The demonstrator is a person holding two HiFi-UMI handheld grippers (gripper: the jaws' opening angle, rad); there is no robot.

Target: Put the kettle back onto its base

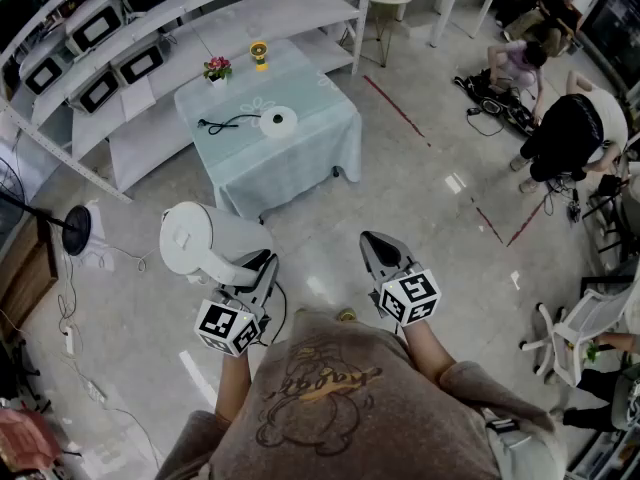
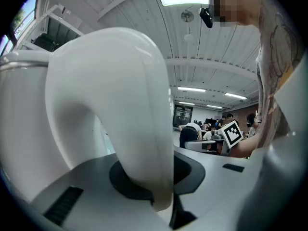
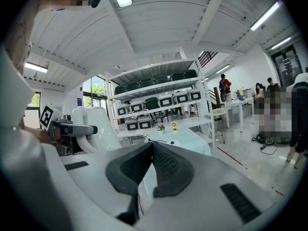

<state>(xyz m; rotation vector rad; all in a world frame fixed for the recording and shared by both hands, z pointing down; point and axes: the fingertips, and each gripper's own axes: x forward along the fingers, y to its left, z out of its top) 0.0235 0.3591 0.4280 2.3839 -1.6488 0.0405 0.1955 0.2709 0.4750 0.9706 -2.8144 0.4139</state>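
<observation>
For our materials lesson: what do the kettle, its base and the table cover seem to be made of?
Kettle: likely glossy white plastic; smooth, soft highlights.
Base: probably white plastic too; too small to be sure.
Table cover: pale cloth, matt, hanging in folds.

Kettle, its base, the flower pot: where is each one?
kettle (image 1: 195, 236), head view, its white top
base (image 1: 278, 121), head view, its round disc
flower pot (image 1: 217, 70), head view, the pink blossoms

Cloth-draped table (image 1: 322, 96), kettle base (image 1: 278, 120) (corded), potted flowers (image 1: 217, 68) — small yellow item (image 1: 259, 53)
</observation>
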